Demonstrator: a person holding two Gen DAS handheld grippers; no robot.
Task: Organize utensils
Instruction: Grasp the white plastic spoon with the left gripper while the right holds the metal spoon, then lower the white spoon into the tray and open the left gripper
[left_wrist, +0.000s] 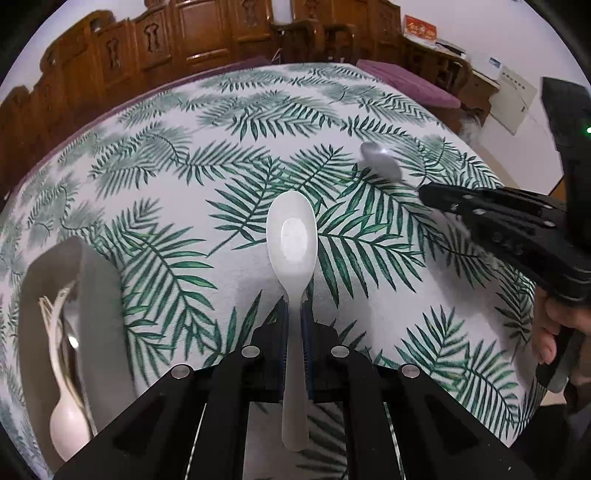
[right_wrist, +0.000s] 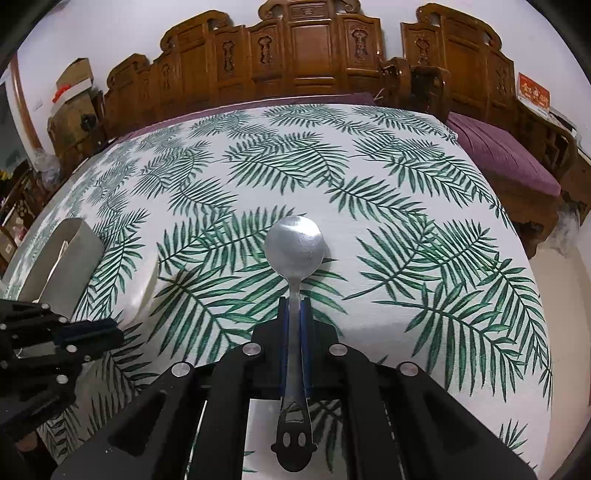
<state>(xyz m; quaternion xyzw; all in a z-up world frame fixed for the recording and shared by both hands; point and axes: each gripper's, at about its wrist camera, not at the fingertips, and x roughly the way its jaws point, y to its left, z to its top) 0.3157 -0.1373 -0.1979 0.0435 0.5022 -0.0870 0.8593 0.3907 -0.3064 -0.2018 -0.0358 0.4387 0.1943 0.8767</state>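
My left gripper (left_wrist: 294, 308) is shut on the handle of a white plastic spoon (left_wrist: 292, 236), bowl pointing away, held above the leaf-print tablecloth. My right gripper (right_wrist: 294, 306) is shut on the handle of a metal spoon (right_wrist: 294, 243), bowl pointing away. In the left wrist view the right gripper (left_wrist: 424, 192) is at the right with the metal spoon (left_wrist: 380, 160) sticking out of it. In the right wrist view the left gripper (right_wrist: 110, 332) is at the lower left. A grey utensil holder (left_wrist: 99, 295) at the left holds several utensils, one a pale spoon (left_wrist: 68, 424).
The table (right_wrist: 332, 166) wears a white cloth with green palm leaves. The grey holder also shows in the right wrist view (right_wrist: 79, 247) at the left. Carved wooden chairs (right_wrist: 314, 55) stand behind the table. A purple cushioned bench (right_wrist: 506, 158) lies at the right.
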